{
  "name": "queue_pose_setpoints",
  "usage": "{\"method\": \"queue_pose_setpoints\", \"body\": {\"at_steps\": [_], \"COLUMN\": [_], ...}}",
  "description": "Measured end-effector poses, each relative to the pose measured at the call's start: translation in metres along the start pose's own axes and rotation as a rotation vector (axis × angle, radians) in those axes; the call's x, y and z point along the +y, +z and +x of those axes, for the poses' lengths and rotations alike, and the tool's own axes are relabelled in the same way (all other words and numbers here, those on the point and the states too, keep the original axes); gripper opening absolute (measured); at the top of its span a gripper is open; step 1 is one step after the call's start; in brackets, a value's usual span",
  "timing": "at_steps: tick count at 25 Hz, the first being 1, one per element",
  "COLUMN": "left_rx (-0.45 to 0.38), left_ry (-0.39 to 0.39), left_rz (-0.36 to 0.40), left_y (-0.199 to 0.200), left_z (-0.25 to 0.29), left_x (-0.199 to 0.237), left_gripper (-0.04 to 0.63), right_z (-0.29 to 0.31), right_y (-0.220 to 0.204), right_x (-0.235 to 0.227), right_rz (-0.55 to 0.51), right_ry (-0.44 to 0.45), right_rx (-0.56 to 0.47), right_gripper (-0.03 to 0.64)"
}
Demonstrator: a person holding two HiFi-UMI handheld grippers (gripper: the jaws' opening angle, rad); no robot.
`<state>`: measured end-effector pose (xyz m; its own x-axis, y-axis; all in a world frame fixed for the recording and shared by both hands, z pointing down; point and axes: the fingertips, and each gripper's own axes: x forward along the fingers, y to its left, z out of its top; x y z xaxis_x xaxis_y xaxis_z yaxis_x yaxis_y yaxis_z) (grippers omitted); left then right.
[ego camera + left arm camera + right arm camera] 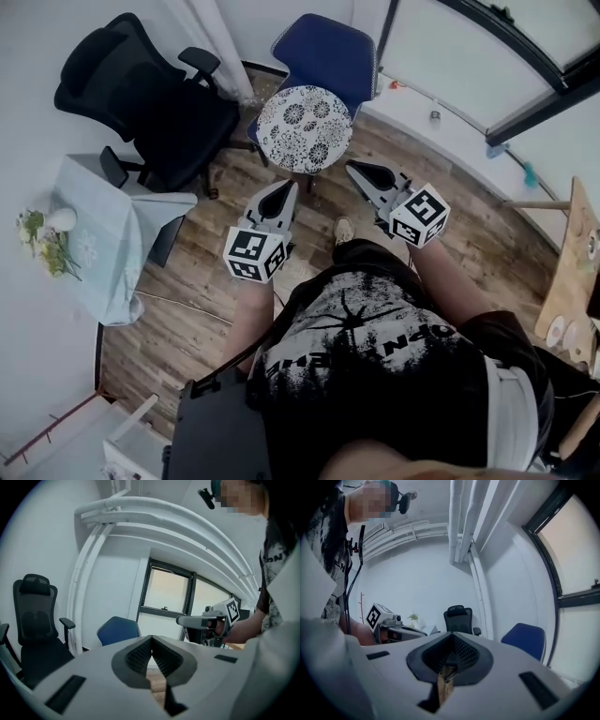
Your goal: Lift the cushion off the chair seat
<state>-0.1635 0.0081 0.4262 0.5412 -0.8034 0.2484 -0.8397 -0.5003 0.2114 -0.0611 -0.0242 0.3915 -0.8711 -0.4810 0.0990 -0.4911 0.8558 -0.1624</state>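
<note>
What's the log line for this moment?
stage: pre-grasp | cushion: on blue chair seat | left gripper: shut, empty | right gripper: shut, empty

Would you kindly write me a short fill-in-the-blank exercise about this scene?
1. The round floral cushion lies on the seat of the ____ chair.
2. The left gripper and the right gripper point toward the cushion, each with its jaws ____.
3. The office chair at the cushion's left in the head view is ____.

Missing words: blue; shut; black.
</note>
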Motion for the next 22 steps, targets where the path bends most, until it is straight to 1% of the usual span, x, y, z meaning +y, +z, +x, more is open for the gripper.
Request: {"method": "queue_pose_setpoints", "body": {"at_steps": [6, 13, 17, 22], "left_rx": [0.02, 0.013, 0.012, 0.042], "left_ry": [0.021, 0.054, 0.07, 0.068], "left_rz": [-0.019, -0.037, -0.058, -0.069], "left_y": [0.009, 0.025, 0.029, 0.021], "left_z": [0.051, 0.101, 0.117, 0.133], "left_x": [0.017, 0.031, 0.036, 0.04], "left_gripper": [0.012, 0.012, 0.012, 0.012], "right_z": [0.021, 0.039, 0.045, 0.047], "right_y": [0.003, 0.008, 0.007, 0.006], "right_x": [-0.051, -0.1, -0.117, -0.129], "right_rz": [0.025, 0.026, 0.03, 0.047], "right_ry": [0.035, 0.09, 0.112, 0.113], "right_rx": [0.0, 0.002, 0.0, -0.005], "right_gripper": [0.018, 0.018, 0.018, 0.018]}}
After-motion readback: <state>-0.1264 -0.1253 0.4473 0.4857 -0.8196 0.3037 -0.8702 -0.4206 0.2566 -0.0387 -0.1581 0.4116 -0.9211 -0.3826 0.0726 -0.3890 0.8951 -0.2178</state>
